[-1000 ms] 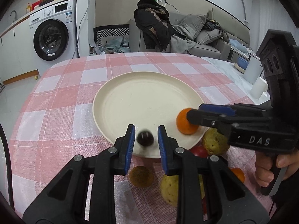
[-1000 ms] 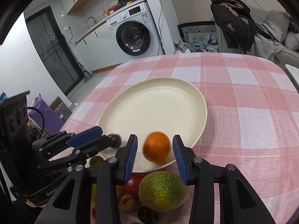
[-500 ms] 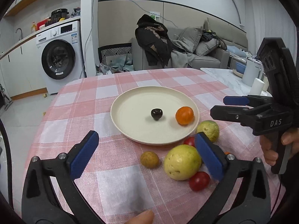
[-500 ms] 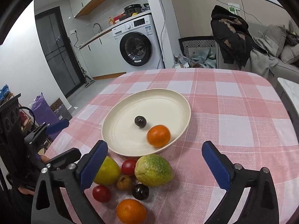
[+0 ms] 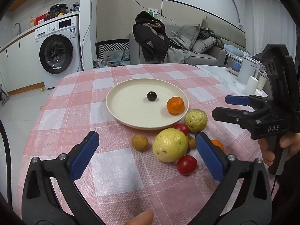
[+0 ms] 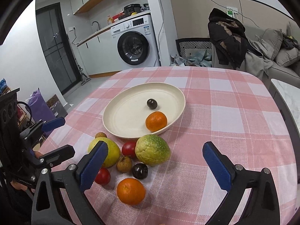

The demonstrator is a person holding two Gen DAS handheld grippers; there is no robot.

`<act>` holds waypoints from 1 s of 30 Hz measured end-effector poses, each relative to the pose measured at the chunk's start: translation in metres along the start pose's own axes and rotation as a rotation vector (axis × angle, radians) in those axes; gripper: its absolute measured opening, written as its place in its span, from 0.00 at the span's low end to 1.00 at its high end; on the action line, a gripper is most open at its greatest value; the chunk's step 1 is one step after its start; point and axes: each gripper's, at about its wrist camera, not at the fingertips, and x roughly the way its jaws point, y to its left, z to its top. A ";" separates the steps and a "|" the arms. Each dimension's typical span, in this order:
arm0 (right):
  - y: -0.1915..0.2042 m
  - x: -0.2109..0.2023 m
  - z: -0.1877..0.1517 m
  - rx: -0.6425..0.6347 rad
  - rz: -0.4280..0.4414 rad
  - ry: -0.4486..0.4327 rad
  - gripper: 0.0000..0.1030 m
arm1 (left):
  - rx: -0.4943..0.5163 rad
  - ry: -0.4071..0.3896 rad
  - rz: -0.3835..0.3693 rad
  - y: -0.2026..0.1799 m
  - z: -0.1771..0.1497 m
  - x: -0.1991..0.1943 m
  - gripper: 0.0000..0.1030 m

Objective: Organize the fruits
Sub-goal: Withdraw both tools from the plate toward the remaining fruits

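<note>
A cream plate (image 5: pixel 131 110) (image 6: pixel 123 120) on the pink checked tablecloth holds a dark plum (image 5: pixel 151 96) (image 6: pixel 151 103) and an orange (image 5: pixel 175 105) (image 6: pixel 156 121). In front of it lie a yellow guava (image 5: pixel 169 144) (image 6: pixel 112 150), a green guava (image 5: pixel 196 120) (image 6: pixel 152 149), red tomatoes (image 5: pixel 187 165) (image 6: pixel 129 149), a brown longan (image 5: pixel 139 142) (image 6: pixel 124 164), another dark plum (image 6: pixel 140 171) and another orange (image 6: pixel 130 191). My left gripper (image 5: pixel 147 155) is open and empty above the near fruits. My right gripper (image 6: pixel 155 166) is open and empty, also seen at the right (image 5: pixel 228 106).
A washing machine (image 5: pixel 56 54), a sofa with clothes (image 5: pixel 168 43) and a side table with white cups (image 5: pixel 251 84) stand beyond the table. The tablecloth's left edge (image 5: pixel 43 112) drops to the floor.
Both grippers opened, releasing the plum and the orange onto the plate, then pulled back and up toward me. The fruits now rest on the plate.
</note>
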 end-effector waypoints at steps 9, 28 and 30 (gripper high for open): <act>0.004 -0.004 -0.016 -0.017 -0.016 0.047 1.00 | 0.001 0.015 -0.004 -0.009 -0.010 -0.004 1.00; 0.021 0.013 -0.039 -0.115 -0.068 0.166 1.00 | 0.028 0.128 -0.011 -0.020 -0.027 0.014 1.00; 0.022 0.016 -0.041 -0.129 -0.068 0.184 1.00 | 0.029 0.134 -0.005 -0.020 -0.029 0.016 1.00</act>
